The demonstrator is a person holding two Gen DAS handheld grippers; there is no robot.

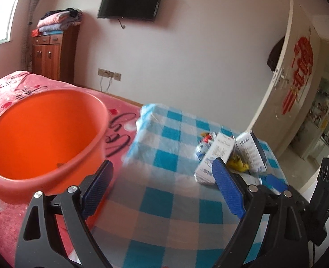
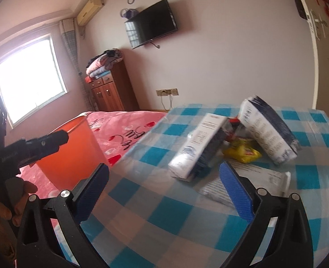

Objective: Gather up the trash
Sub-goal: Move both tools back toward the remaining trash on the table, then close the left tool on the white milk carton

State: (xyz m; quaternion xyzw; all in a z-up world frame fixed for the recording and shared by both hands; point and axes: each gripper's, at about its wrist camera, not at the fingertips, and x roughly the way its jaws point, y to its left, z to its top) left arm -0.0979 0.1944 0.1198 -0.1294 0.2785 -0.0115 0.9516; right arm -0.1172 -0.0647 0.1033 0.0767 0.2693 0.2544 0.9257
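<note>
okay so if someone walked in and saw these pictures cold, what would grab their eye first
Probably the big orange bucket, standing on the pink bedspread left of the checked table. Next, the heap of trash on that blue-and-white cloth: two white cartons leaning over a yellow wrapper. Both claws, left and right, are open and hold nothing.

Tilted cartons (image 2: 195,143), yellow wrapper (image 2: 242,153), seemingly heaped together
</note>
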